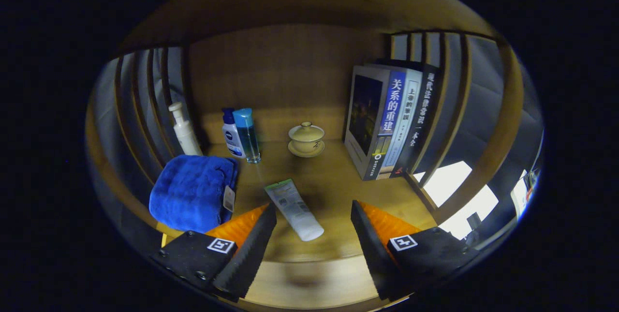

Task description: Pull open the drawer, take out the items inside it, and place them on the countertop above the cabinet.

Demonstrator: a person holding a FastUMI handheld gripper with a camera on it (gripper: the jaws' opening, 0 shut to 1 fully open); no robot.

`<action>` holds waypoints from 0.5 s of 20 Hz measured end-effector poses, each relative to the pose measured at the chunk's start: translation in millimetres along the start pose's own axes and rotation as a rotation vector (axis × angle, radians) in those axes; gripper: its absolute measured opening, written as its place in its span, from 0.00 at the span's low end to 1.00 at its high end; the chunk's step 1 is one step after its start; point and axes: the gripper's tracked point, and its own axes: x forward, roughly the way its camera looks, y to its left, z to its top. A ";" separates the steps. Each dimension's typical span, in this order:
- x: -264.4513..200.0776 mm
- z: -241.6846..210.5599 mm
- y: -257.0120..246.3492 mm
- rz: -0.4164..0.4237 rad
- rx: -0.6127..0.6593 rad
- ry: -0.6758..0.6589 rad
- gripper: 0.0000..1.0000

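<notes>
fingers: the gripper [313,234] is spread wide, holding nothing, its two fingers [251,244] flanking the near end of the tube without touching it.
tube: a white plastic squeeze tube with a green-printed flat end [294,209] lies flat on the wooden desk [333,191], slanted, its rounded cap end nearest and between the fingers, its crimped end pointing away.
how it will handle: likely light and soft-walled — it will dent under pressure and may squirt away if pinched hard; the surface looks smooth, so somewhat slippery.
where to take hold: i'd judge across the narrow width near the cap end, where the body is firmest, rather than at the thin crimp.
towel: a folded, fluffy blue cloth towel with a tag [192,191] sits just left of the left finger; soft and bulky, easy to snag.
bottles: a white pump bottle [184,130], a white bottle with a blue cap [231,133] and a clear blue bottle [246,135] stand upright beyond the towel, close together — tippable.
cup: a cream ceramic lidded cup on a saucer [306,139] stands well beyond the tube; fragile, loose lid.
books: a row of upright books [387,123] stands to the right, against the slatted wooden side [459,109].
task stage: the tube appears to rest on the desk already; i cannot tell where the drawer is from here.
</notes>
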 end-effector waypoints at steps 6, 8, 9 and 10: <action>-45.4 -25.8 7.4 0.050 0.008 -0.123 1.00; -62.7 -35.9 17.6 0.093 0.040 -0.160 1.00; -71.5 -40.1 20.8 0.109 0.064 -0.182 1.00; -78.3 -45.5 23.2 0.125 0.084 -0.195 1.00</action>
